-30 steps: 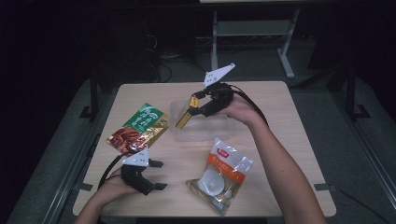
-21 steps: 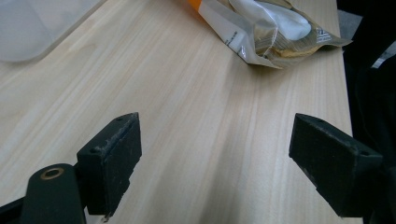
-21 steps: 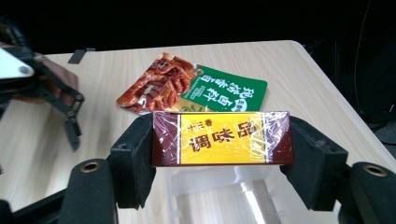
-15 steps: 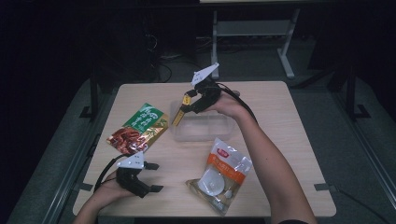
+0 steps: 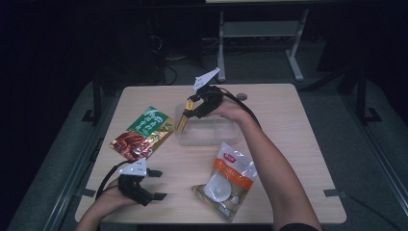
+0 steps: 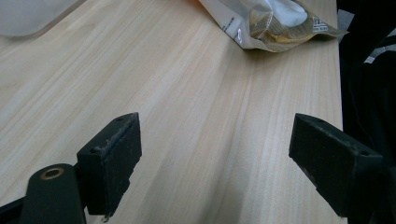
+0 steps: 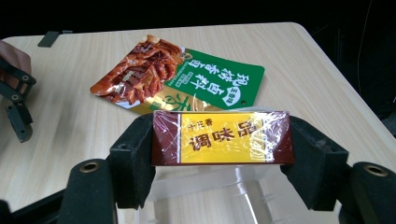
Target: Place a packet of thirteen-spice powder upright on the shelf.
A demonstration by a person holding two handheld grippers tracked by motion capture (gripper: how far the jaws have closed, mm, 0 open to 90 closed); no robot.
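The right claw (image 5: 185,117) was clamped on a small wrapped box (image 7: 222,138), yellow in the middle with dark red ends, its two black jaws pressing the box's short ends in the right gripper view. In the high view the claw held that box tilted, its lower end hanging over the far left corner of a clear plastic container (image 5: 211,135) that stood near the middle of the desk (image 5: 288,125); whether the box touched the container's rim could not be told. Beyond the box, in the right gripper view, lay a green and red snack pouch (image 7: 187,77) flat on the desk, to the left of the container in the high view. The left claw (image 5: 156,185) rested low at the near left corner of the desk, held in the person's left hand (image 5: 108,204), its jaws spread wide with only bare wood between them in the left gripper view. A white and orange bag (image 5: 226,180) lay near the near edge, to the right of the left claw and apart from it, just on the near side of the container.
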